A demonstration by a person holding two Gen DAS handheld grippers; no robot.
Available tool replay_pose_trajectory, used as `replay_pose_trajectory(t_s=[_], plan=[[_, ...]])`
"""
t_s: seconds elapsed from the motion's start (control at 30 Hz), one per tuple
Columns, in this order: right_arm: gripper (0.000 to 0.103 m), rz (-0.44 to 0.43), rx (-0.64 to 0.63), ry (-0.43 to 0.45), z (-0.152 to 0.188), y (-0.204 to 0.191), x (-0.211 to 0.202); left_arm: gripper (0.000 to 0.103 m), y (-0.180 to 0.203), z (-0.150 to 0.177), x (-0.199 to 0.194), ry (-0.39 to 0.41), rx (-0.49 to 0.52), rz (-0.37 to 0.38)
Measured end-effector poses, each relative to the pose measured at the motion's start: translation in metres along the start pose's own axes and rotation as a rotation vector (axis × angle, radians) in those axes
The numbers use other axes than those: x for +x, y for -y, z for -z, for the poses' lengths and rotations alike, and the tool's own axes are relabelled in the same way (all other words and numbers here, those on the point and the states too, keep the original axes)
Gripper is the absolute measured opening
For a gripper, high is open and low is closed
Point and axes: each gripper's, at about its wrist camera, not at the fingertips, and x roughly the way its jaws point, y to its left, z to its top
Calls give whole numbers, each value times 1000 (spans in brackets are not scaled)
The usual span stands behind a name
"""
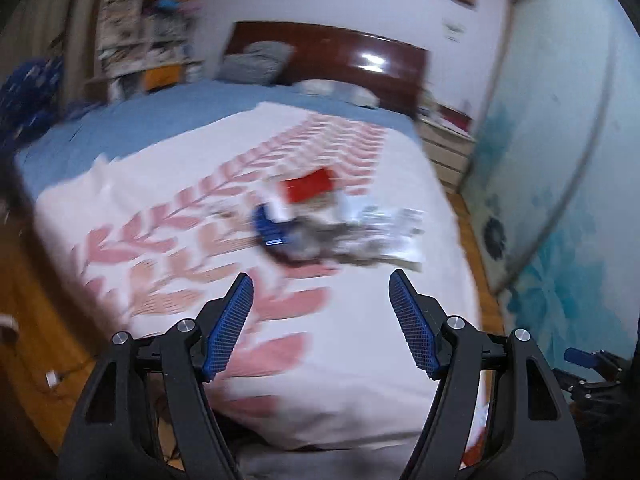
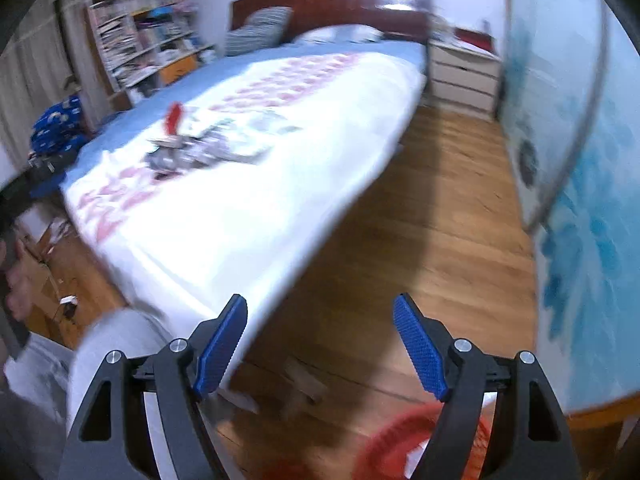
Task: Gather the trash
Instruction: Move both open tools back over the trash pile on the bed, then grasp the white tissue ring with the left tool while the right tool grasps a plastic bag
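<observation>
Trash: a blurred heap of wrappers and packets (image 1: pixel 332 220), with a red flat box, a dark blue packet and clear shiny plastic, lies on the white bed cover with pink leaf pattern (image 1: pixel 168 216), on the half toward the foot of the bed and nearer to its right edge. From the right wrist camera the same heap (image 2: pixel 192 148) is seen far to the left.
Left gripper: the black gripper with blue ribbed pads (image 1: pixel 321 296) hangs above the foot of the bed, jaws wide apart, nothing between them; the heap is ahead of the fingertips and apart from them.
Right gripper: the second black gripper with blue pads (image 2: pixel 320 316) is over the wooden plank floor (image 2: pixel 432 216), beside the corner of the bed; jaws apart, empty.
Bed edges: the right edge of the cover runs diagonally from the foot corner up to the white drawer cabinet (image 2: pixel 464 76).
Free space: a strip of bare floor lies between this edge and the wall panel with blue flower print (image 2: pixel 580 200).
Red object: a blurred red round thing with openwork (image 2: pixel 404 440) is low on the floor, partly behind the right gripper's finger; I cannot tell what it is.
Far end: dark brown glossy headboard (image 1: pixel 344 56) and a grey pillow (image 1: pixel 256 62).
</observation>
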Motion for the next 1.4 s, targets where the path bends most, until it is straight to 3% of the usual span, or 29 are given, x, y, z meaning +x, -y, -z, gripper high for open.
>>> replay_pose_trajectory(t_s=[0.1, 0.23, 0.6, 0.73, 1.03, 1.17, 1.27, 1.33, 1.4], plan=[[75, -35, -46, 8, -17, -41, 14, 71, -35, 4, 4, -12, -46, -29], [75, -75, -69, 9, -36, -78, 31, 71, -54, -2, 10, -24, -87, -12], [74, -163, -52, 50, -75, -107, 60, 78, -82, -15, 37, -68, -128, 8], [74, -185, -21, 51, -87, -110, 72, 79, -105, -34, 75, -93, -206, 1], [74, -162, -6, 1, -88, -95, 111, 79, -130, -98, 194, -159, -183, -17], [74, -133, 28, 8, -116, -71, 135, 79, -146, -96, 240, -223, -225, -39], [76, -95, 38, 27, -138, -57, 149, 79, -153, -87, 273, -322, -287, -54], [85, -79, 50, 18, -155, -47, 169, 79, -149, -85, 276, -319, -268, -82], [86, -87, 71, 17, -170, -42, 189, 78, -144, -84, 278, -322, -248, -117]])
